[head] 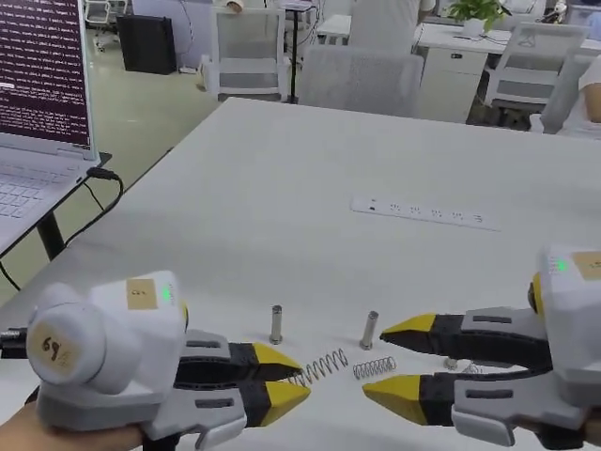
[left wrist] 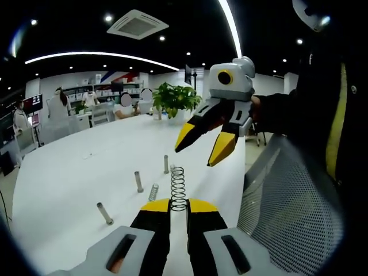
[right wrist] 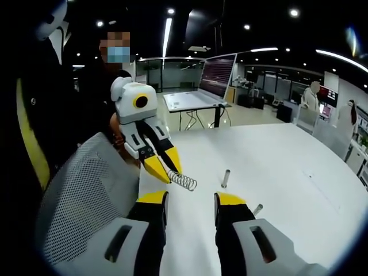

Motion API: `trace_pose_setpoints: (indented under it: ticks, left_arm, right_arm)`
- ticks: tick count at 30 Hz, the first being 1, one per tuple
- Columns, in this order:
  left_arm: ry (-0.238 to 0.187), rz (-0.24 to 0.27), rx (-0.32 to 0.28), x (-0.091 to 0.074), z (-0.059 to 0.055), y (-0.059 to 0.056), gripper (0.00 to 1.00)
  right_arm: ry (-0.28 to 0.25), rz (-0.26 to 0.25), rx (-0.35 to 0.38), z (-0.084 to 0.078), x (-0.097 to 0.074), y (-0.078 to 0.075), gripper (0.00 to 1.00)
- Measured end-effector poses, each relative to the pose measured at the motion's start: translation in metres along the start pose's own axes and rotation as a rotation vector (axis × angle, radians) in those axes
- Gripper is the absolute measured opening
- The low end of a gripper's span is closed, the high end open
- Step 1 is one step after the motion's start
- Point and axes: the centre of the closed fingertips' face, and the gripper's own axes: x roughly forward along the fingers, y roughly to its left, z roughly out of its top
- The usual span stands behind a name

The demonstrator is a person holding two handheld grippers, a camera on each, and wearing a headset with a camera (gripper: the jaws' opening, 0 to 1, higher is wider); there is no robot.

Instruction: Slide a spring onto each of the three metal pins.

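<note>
Pinching a spring (head: 319,366) by one end, the left tool (head: 282,379) has its yellow-tipped jaws clamped tight on the coil. The spring sticks out past the tips, angled toward the right tool (head: 377,358). In left gripper view it rises straight up from the closed tips.

A second spring (head: 374,367) lies flat on the desk (head: 282,188) btwn the two tools, just beyond the held spring's free end & just beside the right tool's lower jaw tip.

Three metal pins stand upright on the desk in a loose row:
- first pin (head: 276,324): just beyond the left tool's tips, nothing on it
- second pin (head: 369,330): near the right tool's upper jaw tip, nothing on it
- third pin (left wrist: 165,164): farthest from the left tool, close alongside the right tool; too small to tell more

The right tool is released, jaws spread wide w/ nothing btwn them, tips facing the left tool's across the two springs.

Well beyond both tools, a white power strip (head: 423,213) lies flat on the desk. Off to the left tool's side, an open laptop (head: 38,103) sits on a separate stand w/ its screen lit. Chairs (head: 249,52) stand past the desk's far edge.
</note>
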Motion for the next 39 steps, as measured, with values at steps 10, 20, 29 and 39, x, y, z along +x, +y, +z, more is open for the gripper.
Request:
trace_pose_setpoints:
  ticks: [10, 20, 29, 39]
  left_arm:
    - [-0.016, -0.069, 0.033, 0.002, 0.008, -0.015, 0.02]
    - [-0.034, -0.116, 0.064, 0.005, 0.014, -0.027, 0.02]
    - [-0.039, -0.126, 0.080, 0.006, 0.016, -0.030, 0.02]
    - [-0.043, -0.122, 0.088, 0.007, 0.016, -0.030, 0.02]
  right_arm:
    - [0.004, 0.086, 0.001, 0.000, 0.003, 0.011, 0.24]
    - [0.012, 0.149, 0.019, -0.004, 0.005, 0.023, 0.19]
    - [0.007, 0.172, 0.044, -0.003, 0.003, 0.026, 0.15]
    - [0.040, 0.180, 0.014, 0.001, 0.003, 0.025, 0.12]
